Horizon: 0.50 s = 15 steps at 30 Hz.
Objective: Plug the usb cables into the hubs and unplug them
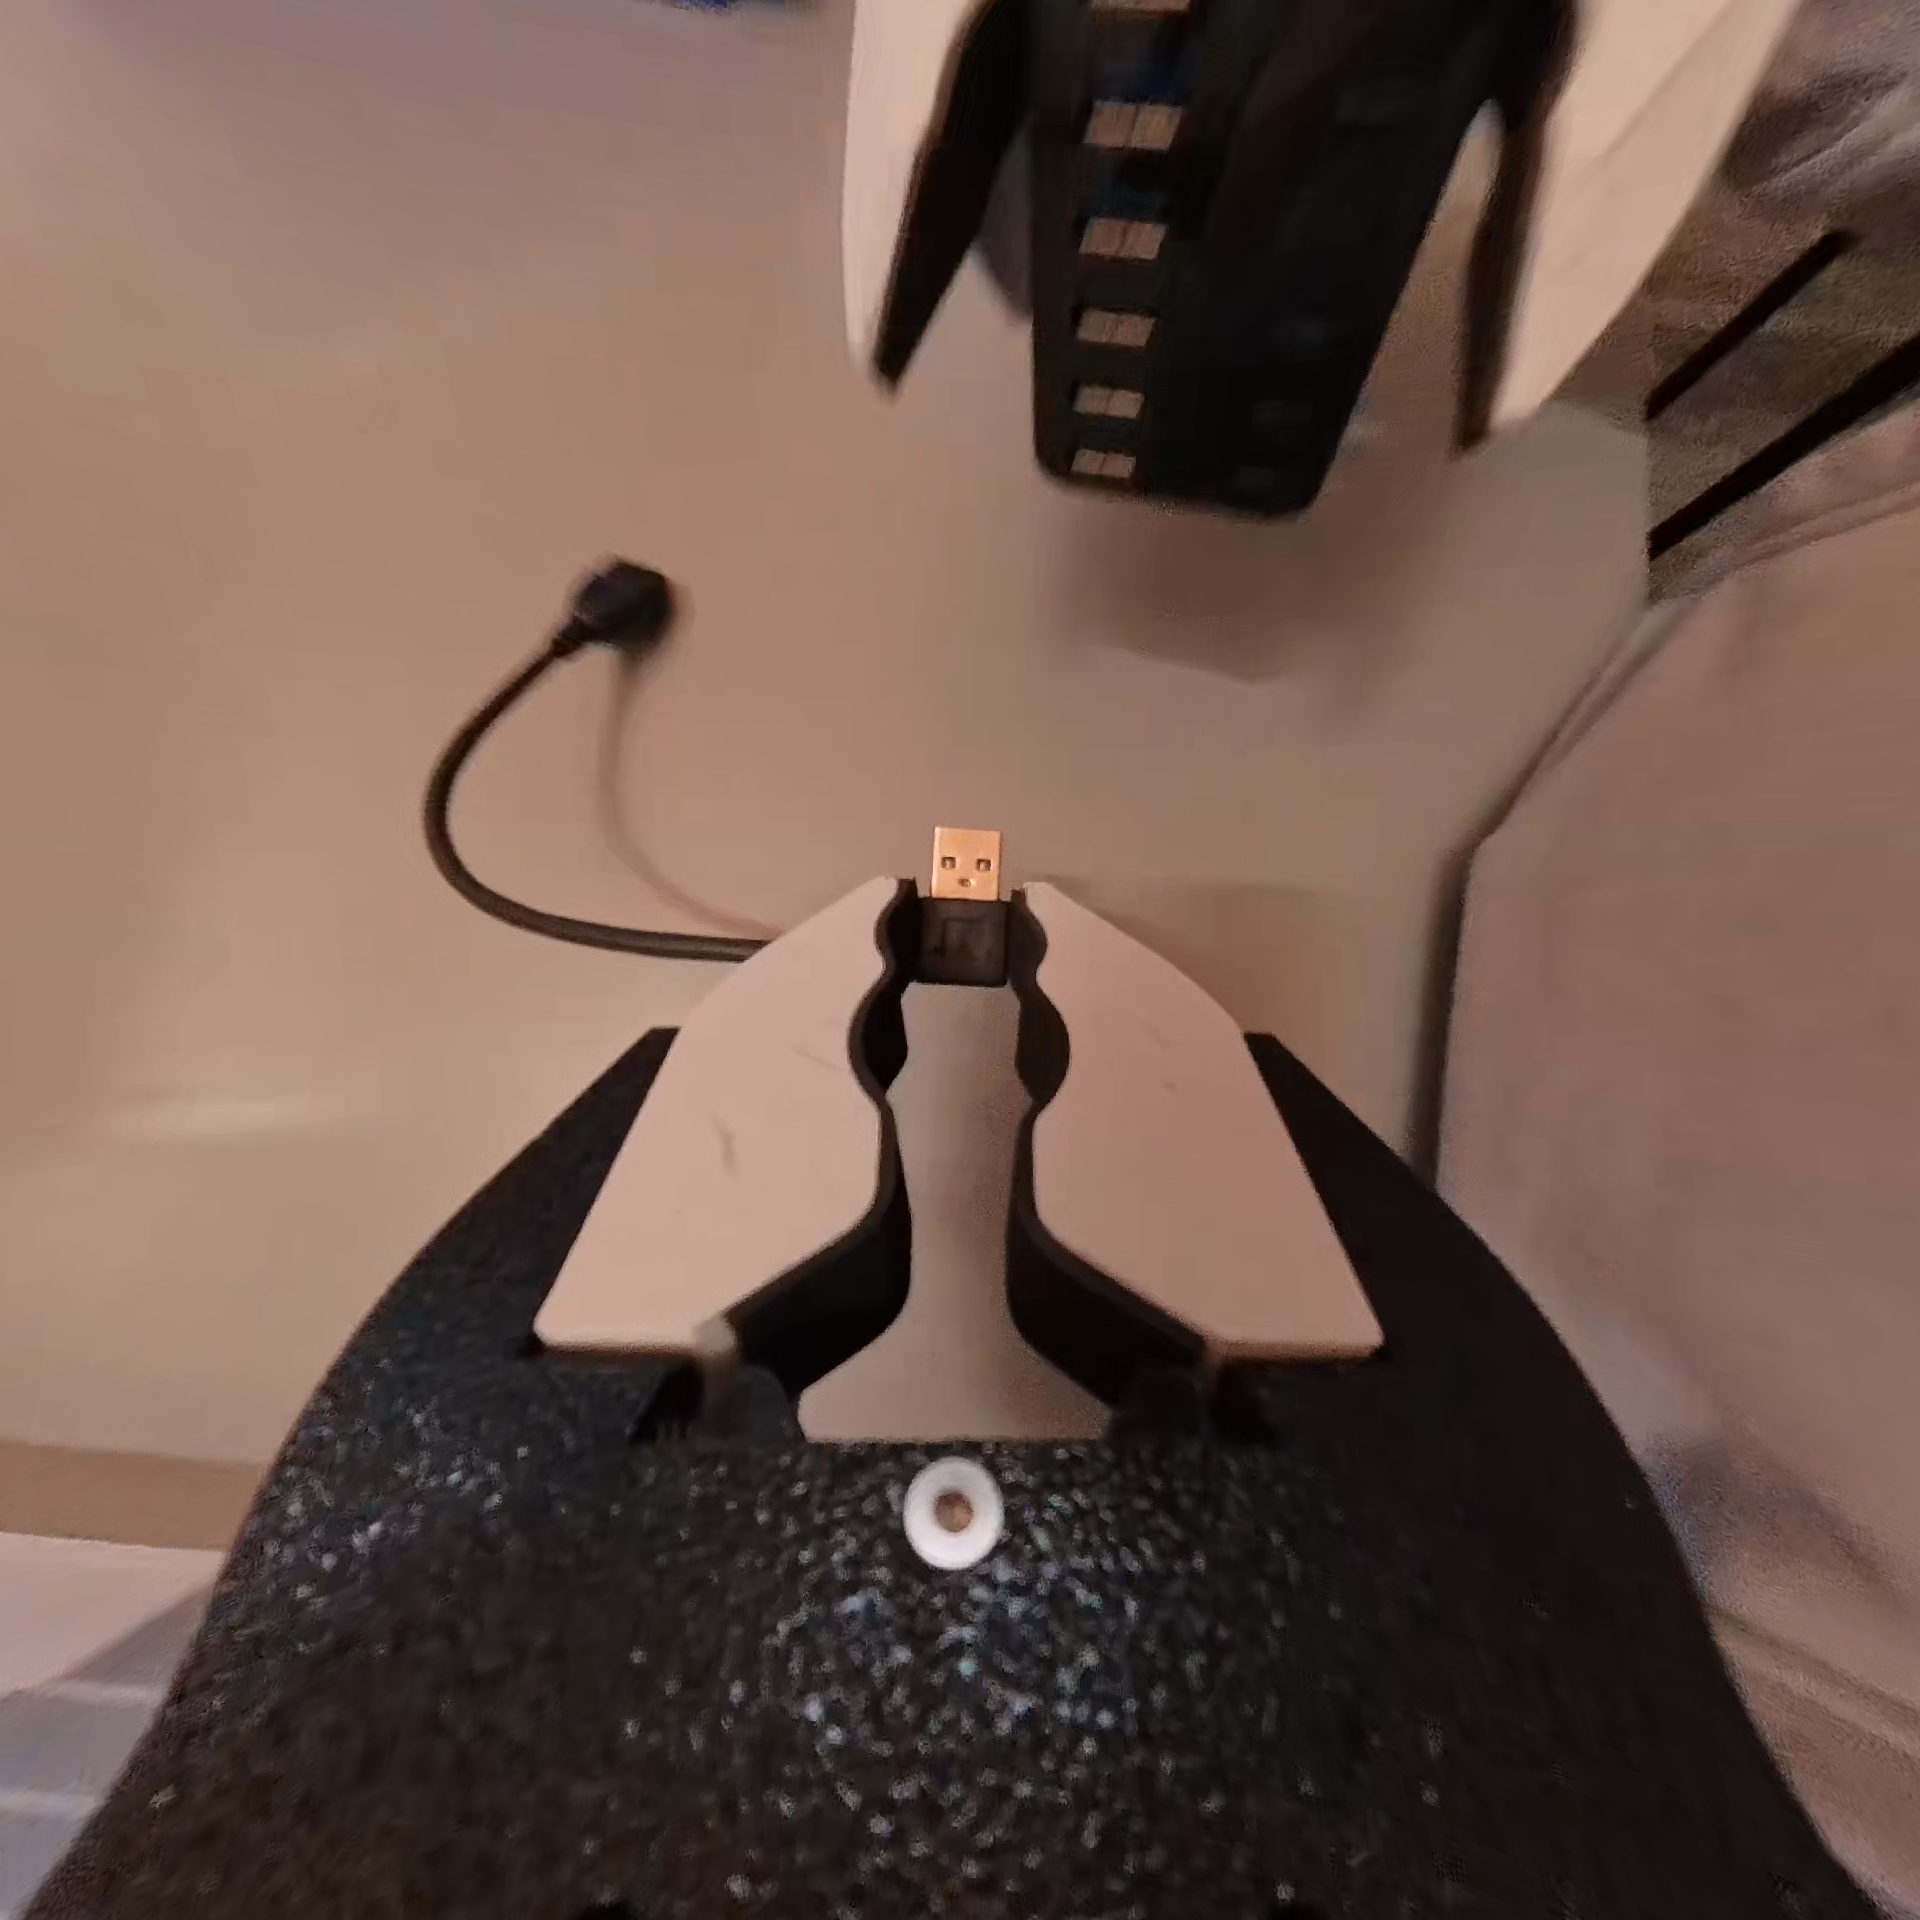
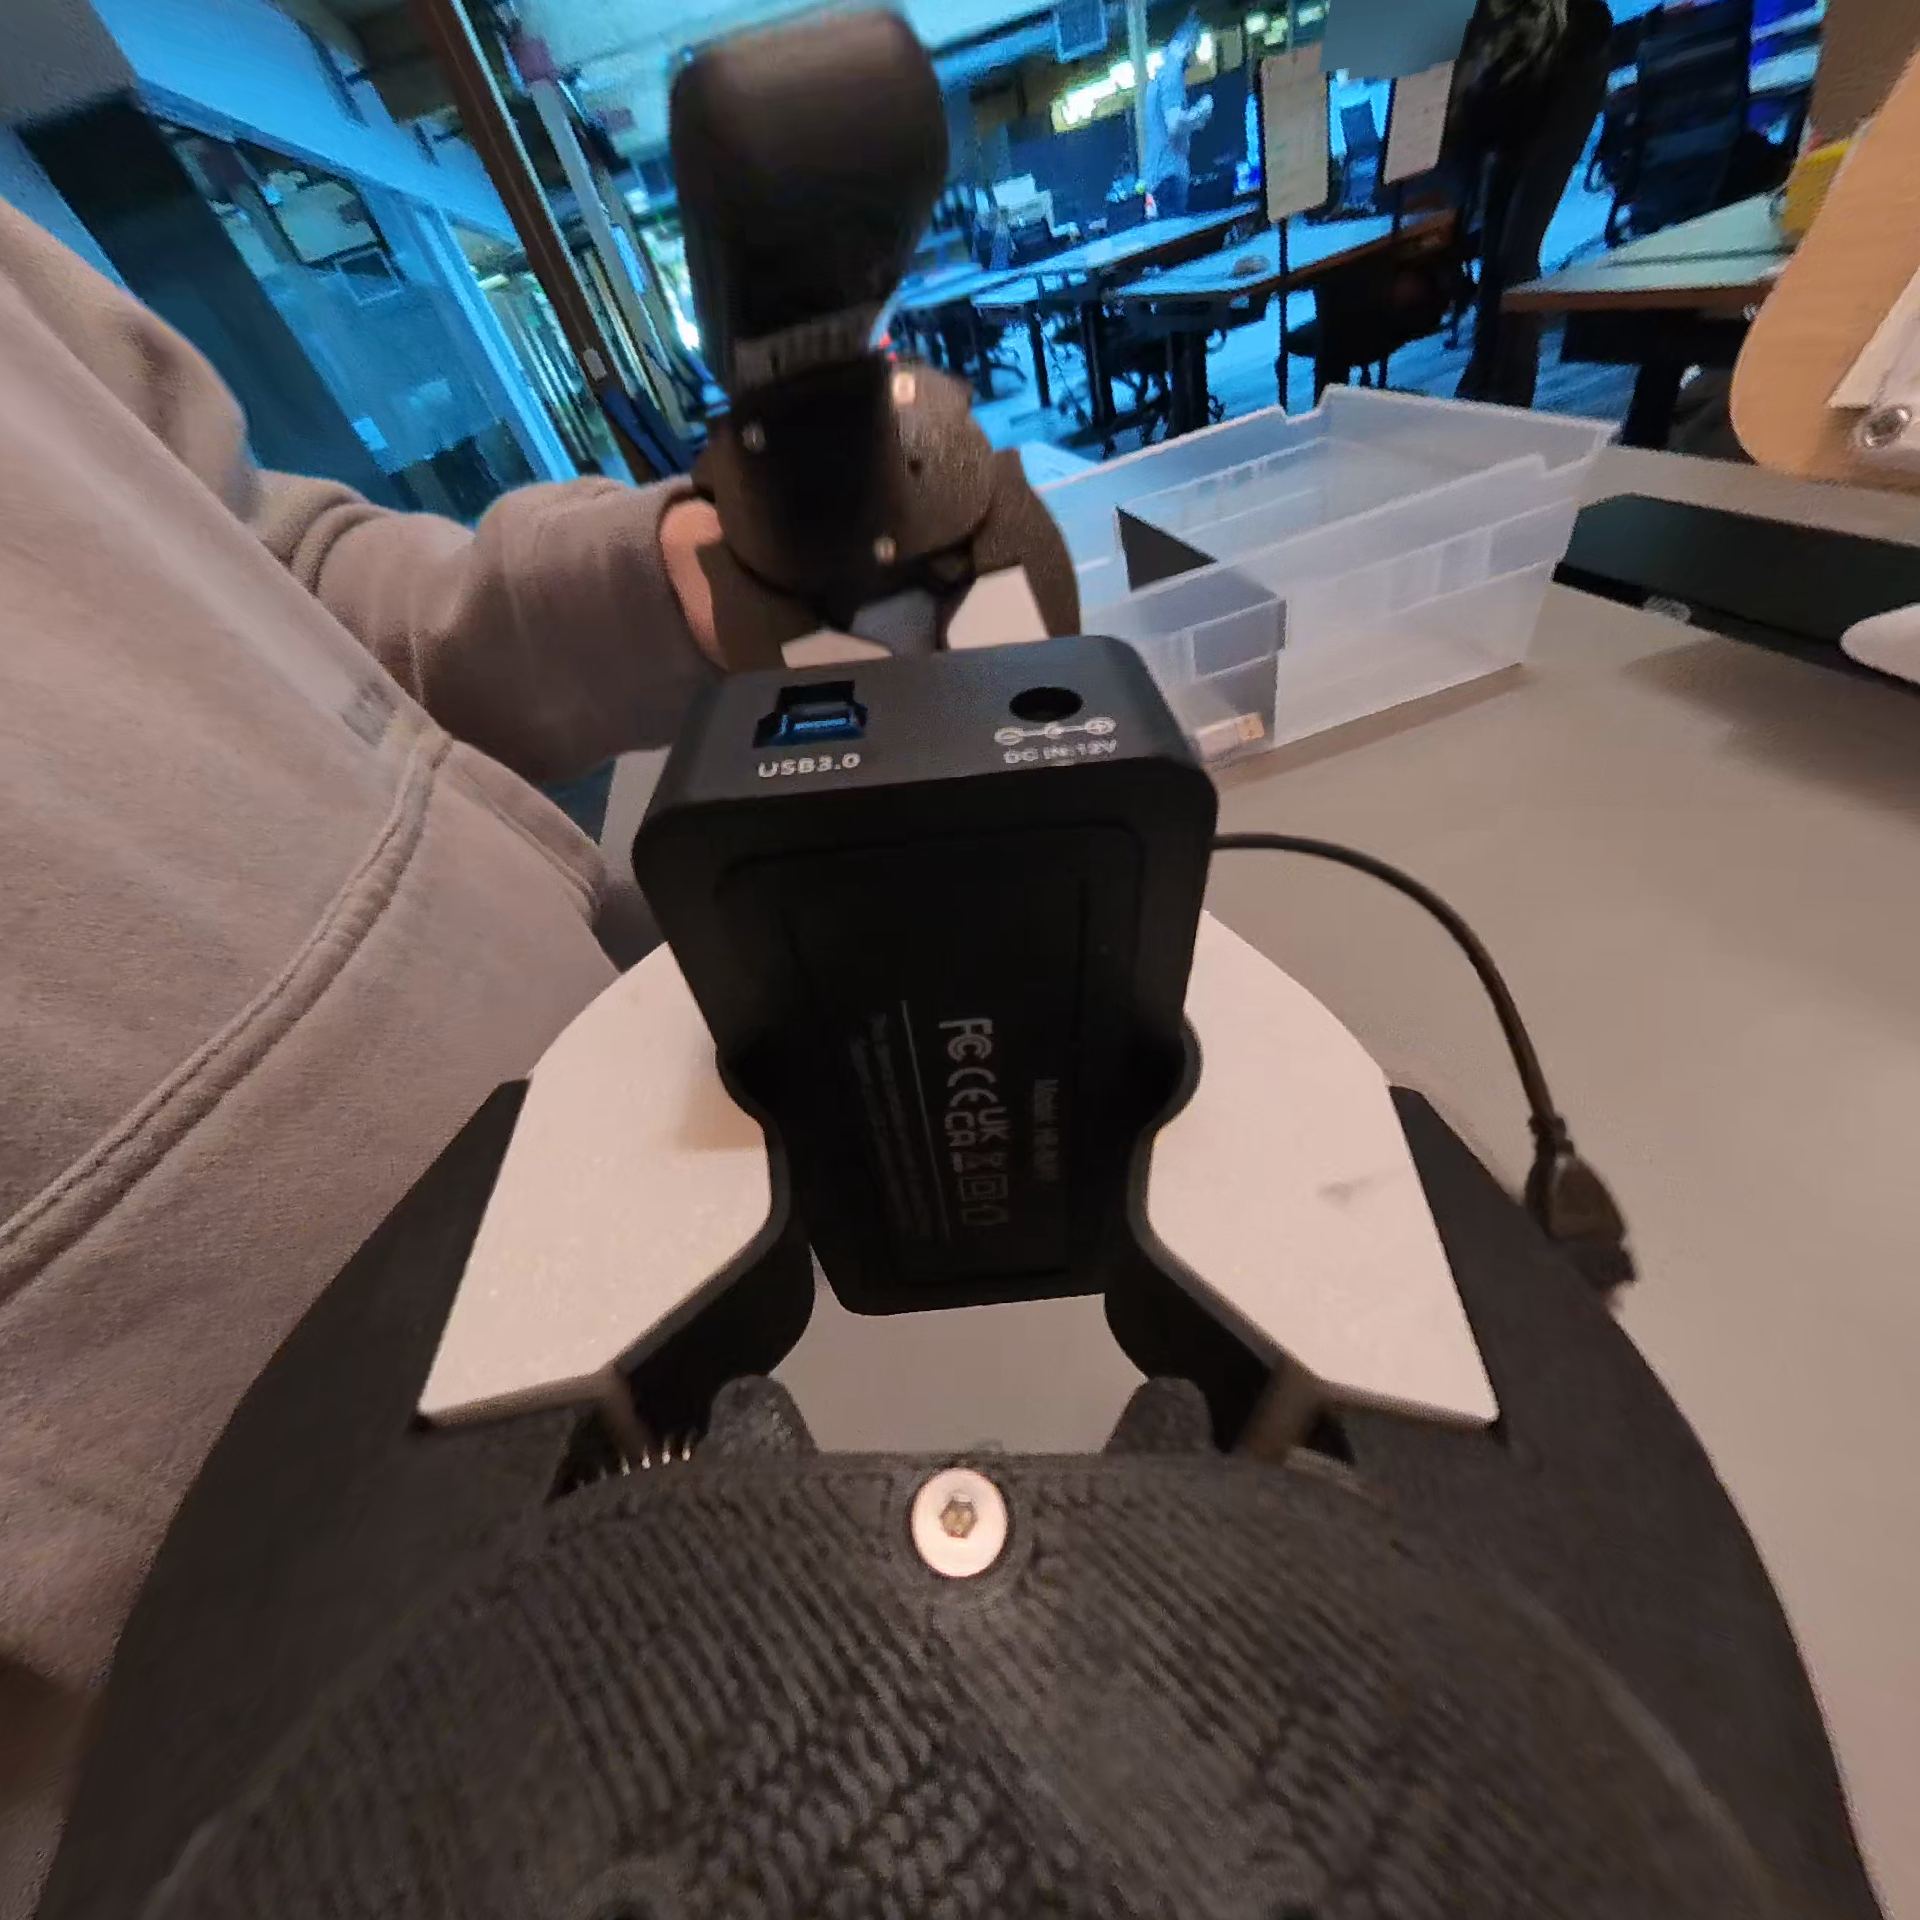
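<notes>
My left gripper [image 1: 961,896] is shut on a USB plug [image 1: 966,868] with a black body and a gold metal tip that sticks out forward. Its black cable [image 1: 457,831] loops left over the table to a loose connector [image 1: 621,603]. Ahead and above, the black hub [image 1: 1164,343] shows a row of ports facing the plug, with a gap between them. My right gripper [image 2: 945,966] is shut on the hub [image 2: 914,831], held off the table with its labelled underside toward the camera. The left gripper [image 2: 904,623] shows beyond the hub. The cable [image 2: 1496,987] lies at right.
A clear plastic drawer box [image 2: 1351,540] stands on the grey table [image 2: 1610,831] beyond the hub, with a flat black object [image 2: 1745,582] to its right. A person's grey sleeve [image 2: 260,727] fills the left side. Grey clothing [image 1: 1714,935] is at the right of the left wrist view.
</notes>
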Available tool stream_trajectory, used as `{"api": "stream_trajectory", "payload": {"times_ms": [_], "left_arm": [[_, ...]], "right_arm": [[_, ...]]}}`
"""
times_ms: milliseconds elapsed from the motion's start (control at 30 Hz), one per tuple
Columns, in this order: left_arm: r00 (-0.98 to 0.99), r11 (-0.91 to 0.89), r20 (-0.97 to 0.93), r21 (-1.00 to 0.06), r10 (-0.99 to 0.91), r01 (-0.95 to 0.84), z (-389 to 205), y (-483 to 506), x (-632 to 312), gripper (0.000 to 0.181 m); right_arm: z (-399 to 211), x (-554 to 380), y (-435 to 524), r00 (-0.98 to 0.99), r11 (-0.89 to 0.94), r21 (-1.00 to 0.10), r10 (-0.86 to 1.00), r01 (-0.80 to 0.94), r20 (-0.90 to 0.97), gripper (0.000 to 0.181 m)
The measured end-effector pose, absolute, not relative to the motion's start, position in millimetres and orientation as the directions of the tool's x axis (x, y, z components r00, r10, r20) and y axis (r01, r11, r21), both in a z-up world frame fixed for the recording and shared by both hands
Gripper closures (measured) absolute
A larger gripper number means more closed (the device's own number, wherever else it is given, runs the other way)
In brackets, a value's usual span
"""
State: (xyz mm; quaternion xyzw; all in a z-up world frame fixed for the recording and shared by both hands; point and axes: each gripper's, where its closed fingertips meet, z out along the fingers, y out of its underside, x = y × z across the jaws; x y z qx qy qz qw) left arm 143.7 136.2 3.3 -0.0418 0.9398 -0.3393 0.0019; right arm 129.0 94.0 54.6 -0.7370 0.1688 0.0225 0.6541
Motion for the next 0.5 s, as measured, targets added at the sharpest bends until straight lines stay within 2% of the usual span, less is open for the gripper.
{"api": "stream_trajectory", "payload": {"times_ms": [33, 233, 500], "left_arm": [[-0.999, 0.773, 0.006, -0.633, -0.048, -0.041, 15.4, 133.6, 142.6, 0.165], [-0.998, 0.782, -0.038, -0.62, 0.048, 0.061, 58.5, 111.9, 139.3, 0.165], [-0.996, 0.81, -0.049, -0.579, 0.071, 0.087, 55.9, 90.9, 136.9, 0.165]], "right_arm": [[56.7, 127.4, 95.8, 0.945, -0.075, -0.958, -0.204, -0.276, -0.256, 0.109], [59.1, 126.8, 104.6, 0.946, -0.06, -0.959, -0.19, -0.277, -0.261, 0.109], [56.2, 128.1, 111.9, 0.943, -0.074, -0.958, -0.209, -0.278, -0.258, 0.109]]}}
